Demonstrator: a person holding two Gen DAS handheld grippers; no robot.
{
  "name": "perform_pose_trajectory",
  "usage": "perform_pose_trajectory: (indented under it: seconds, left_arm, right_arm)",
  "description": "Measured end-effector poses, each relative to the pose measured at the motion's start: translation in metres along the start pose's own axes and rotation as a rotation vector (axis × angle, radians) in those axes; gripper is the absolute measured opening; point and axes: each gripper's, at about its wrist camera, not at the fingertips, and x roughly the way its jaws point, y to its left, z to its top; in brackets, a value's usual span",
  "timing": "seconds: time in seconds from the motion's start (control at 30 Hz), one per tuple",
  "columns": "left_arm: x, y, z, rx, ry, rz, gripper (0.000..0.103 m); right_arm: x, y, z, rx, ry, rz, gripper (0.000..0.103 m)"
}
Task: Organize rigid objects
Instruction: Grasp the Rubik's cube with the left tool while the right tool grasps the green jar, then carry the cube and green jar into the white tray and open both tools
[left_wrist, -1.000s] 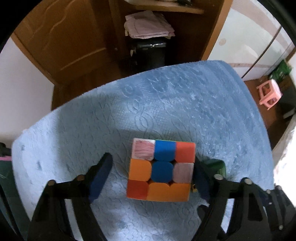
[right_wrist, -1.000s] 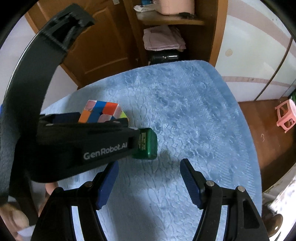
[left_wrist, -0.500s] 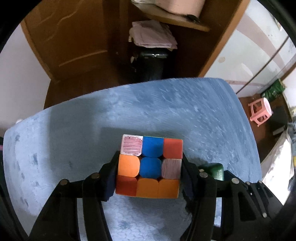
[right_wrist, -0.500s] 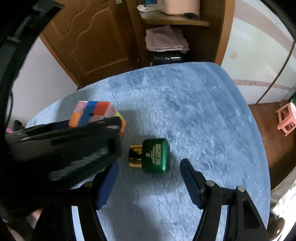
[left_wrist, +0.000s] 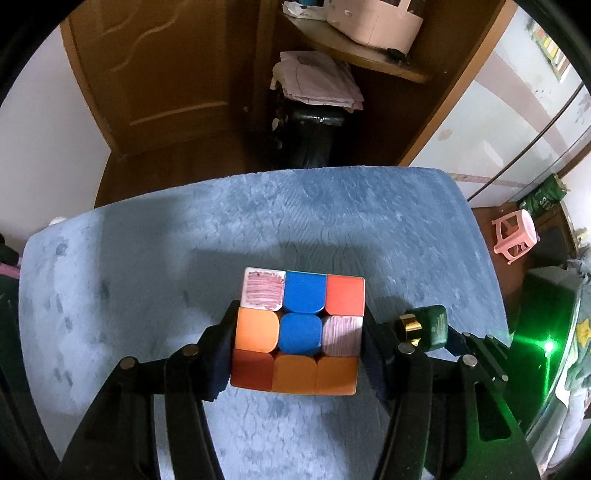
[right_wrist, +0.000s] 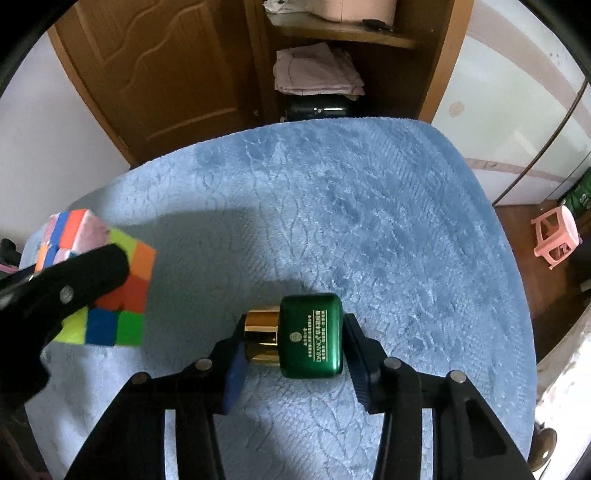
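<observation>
— Gripping the puzzle cube (left_wrist: 300, 332) from both sides, the left gripper (left_wrist: 298, 345) has its dark pads pressed against the cube's flanks, above the blue plush worktop (left_wrist: 332, 221). Is the cube resting on the cloth or raised?

— Raised, by the look of it: from the right wrist view the cube (right_wrist: 110, 291) hangs clear of its shadow on the worktop (right_wrist: 369, 221). One black finger crosses its near face and hides several stickers; the left edge of the cube is lost in the lens rim.

— And the right gripper (right_wrist: 291, 354)?

— Clenched on the green bottle (right_wrist: 310, 336), which lies on its side, its gold cap (right_wrist: 261, 338) against one blue pad, its base against the other. White print on the bottle is too small to read fully.

— From the left wrist view?

— Only part of the bottle (left_wrist: 434, 326) shows, just beside the cube, half covered by the gripper arms. Folded pink cloth (left_wrist: 317, 81) lies in the wooden cabinet (left_wrist: 388, 122) behind; a pink stool (left_wrist: 515, 236) stands on the floor, right.
</observation>
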Motion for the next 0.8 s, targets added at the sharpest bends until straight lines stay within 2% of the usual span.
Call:
perform_pose_trajectory:
  seconds: [0.33,0.6,0.8]
  left_arm:
    - [-0.067,-0.005,-0.025,-0.009,-0.05,0.012,0.061]
    - [-0.149,-0.023,-0.066,0.011,-0.114,0.011,0.061]
    - [-0.204,-0.032,-0.107,0.023,-0.156,0.023,0.061]
  right_arm:
    - [-0.068,-0.006,-0.018,0.011,-0.06,0.092,0.047]
    - [-0.162,-0.01,-0.052,-0.018,-0.143,0.194,0.047]
    - [-0.232,-0.013,-0.092,-0.065,-0.198,0.274,0.047]
